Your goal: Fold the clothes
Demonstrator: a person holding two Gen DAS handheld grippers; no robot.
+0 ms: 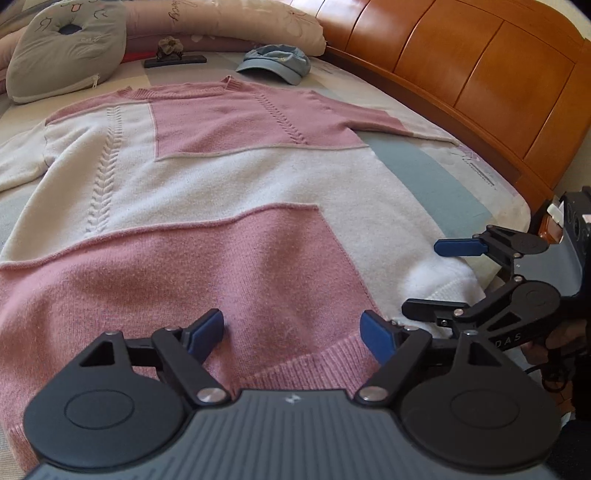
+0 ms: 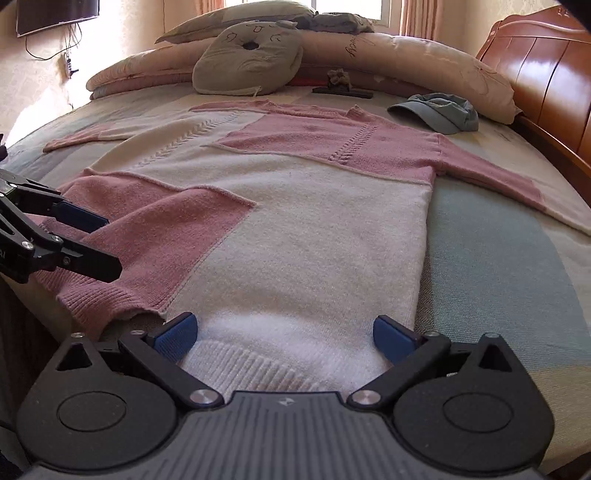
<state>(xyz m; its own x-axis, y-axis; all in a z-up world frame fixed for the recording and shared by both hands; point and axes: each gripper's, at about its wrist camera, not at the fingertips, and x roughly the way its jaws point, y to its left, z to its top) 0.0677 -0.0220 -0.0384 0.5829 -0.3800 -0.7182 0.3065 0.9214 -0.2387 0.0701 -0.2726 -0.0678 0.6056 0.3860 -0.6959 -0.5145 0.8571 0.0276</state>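
A pink and white knit sweater [image 1: 236, 192] [image 2: 303, 206] lies flat on the bed, front up, with its sleeves spread and its ribbed hem nearest me. My left gripper [image 1: 291, 334] is open, its blue pads apart just over the pink hem section. In the right wrist view the left gripper [image 2: 110, 246] comes in from the left edge above that pink corner. My right gripper [image 2: 284, 330] is open over the white hem section, and the right gripper [image 1: 423, 277] shows at the right of the left wrist view. Neither gripper's pads press on the fabric.
A grey cat-face cushion [image 2: 243, 59] and a long rolled quilt [image 2: 406, 55] lie beyond the collar. A blue cap [image 2: 439, 110] and a dark flat clip [image 2: 341, 90] sit near them. A wooden headboard [image 1: 480, 74] runs along the right. A wall screen [image 2: 55, 14] hangs at far left.
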